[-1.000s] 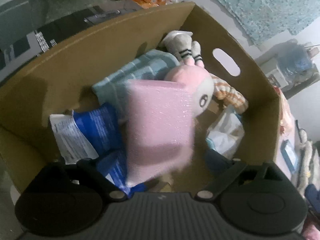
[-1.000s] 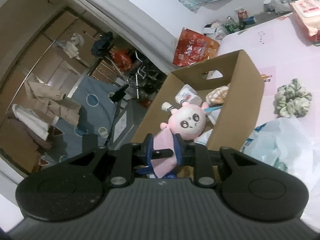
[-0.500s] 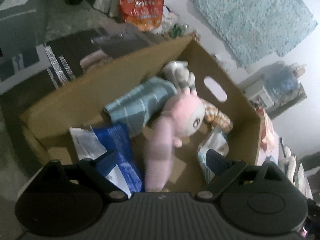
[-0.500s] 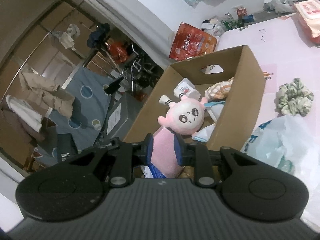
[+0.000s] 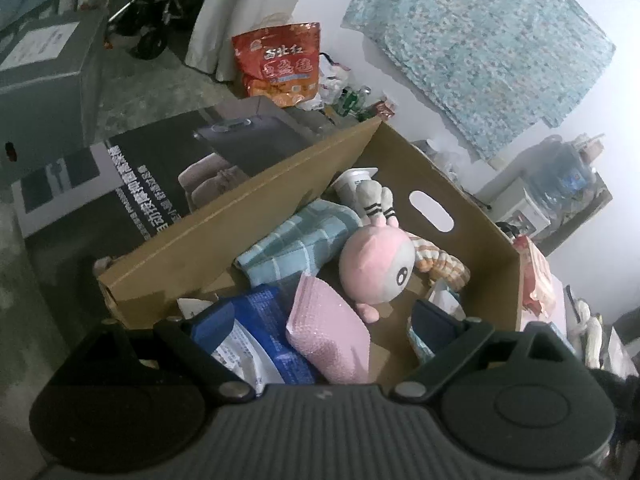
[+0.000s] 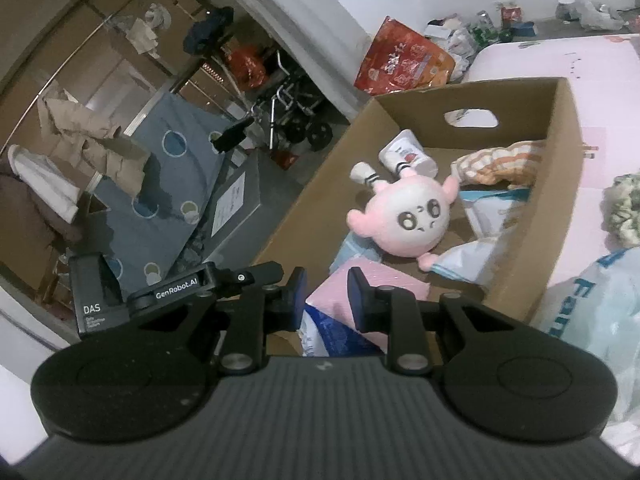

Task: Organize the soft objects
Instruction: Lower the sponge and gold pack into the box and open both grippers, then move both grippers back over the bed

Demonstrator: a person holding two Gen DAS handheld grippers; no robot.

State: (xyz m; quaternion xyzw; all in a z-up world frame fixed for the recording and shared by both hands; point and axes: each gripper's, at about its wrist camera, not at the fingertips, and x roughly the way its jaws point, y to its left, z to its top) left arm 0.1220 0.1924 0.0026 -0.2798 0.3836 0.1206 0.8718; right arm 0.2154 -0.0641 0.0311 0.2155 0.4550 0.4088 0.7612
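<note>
Inside the cardboard box [image 5: 476,216], a pink bubble-wrap pouch [image 5: 332,328] lies free near the front, leaning against a blue packet [image 5: 256,320] and just below a pink plush doll [image 5: 376,268] that rests face-out against a folded blue checked towel [image 5: 296,244]. Neither tool holds anything: the left gripper [image 5: 324,320] hangs above the box with its jaws spread wide around empty air, while the right gripper [image 6: 326,296], seen in its own camera, has its jaws drawn close together, a narrow gap between the pads and nothing pinched. By the look of it, the pouch is already dropped in and the step in hand is to clear out and fetch the next soft item; a green scrunchie [image 6: 624,204] and a pale plastic bag [image 6: 600,316] wait on the pink surface [image 6: 600,92] just outside the box wall. Done well, that means lifting the left gripper straight up past the rim so its fingers do not snag the pouch or doll, and spreading the right jaws before reaching. The scrunchie should squash easily, so a pinch through its thick middle looks safest. The loose bag may slide or billow.
</note>
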